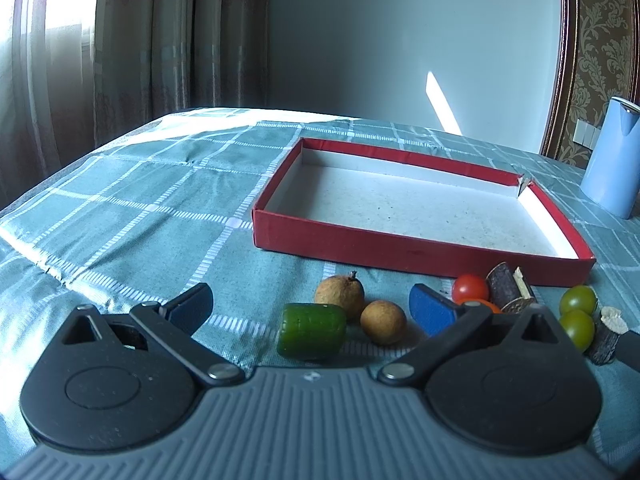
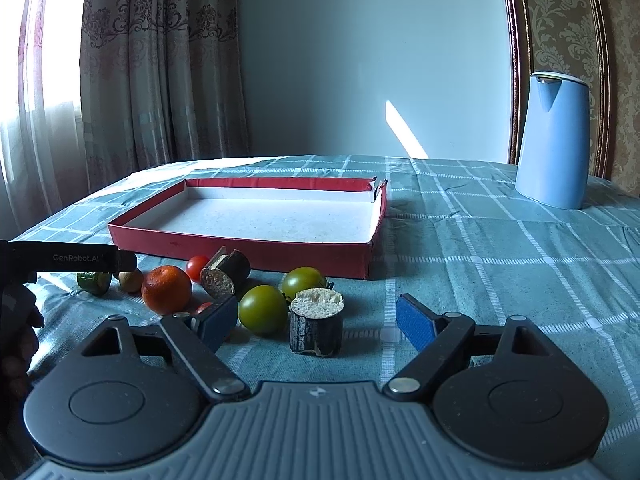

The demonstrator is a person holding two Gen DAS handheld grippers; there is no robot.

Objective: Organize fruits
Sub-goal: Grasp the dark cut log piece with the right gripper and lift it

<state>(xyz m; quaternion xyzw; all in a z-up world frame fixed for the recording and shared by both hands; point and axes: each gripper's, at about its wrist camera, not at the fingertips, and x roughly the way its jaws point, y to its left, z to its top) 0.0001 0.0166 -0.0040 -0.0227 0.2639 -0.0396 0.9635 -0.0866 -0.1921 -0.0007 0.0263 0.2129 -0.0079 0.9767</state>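
A teal checked cloth covered the tabletop (image 2: 500, 240), with patterned curtains (image 2: 152, 60) and a pale wall behind the red box (image 2: 248, 246). The fruits (image 2: 263, 309) lay in a loose row just in front of that box; a blue kettle (image 2: 554, 140) stood to its right. The left gripper (image 1: 316, 306) and the right gripper (image 2: 316, 316) both had their jaws apart, clamping nothing.

Red box (image 2: 240, 250), blue kettle (image 2: 554, 152), green checked tablecloth (image 2: 500, 248).

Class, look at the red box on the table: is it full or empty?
Empty. The red box shows only its bare pale floor; all the fruit lies outside on the cloth in front of it.
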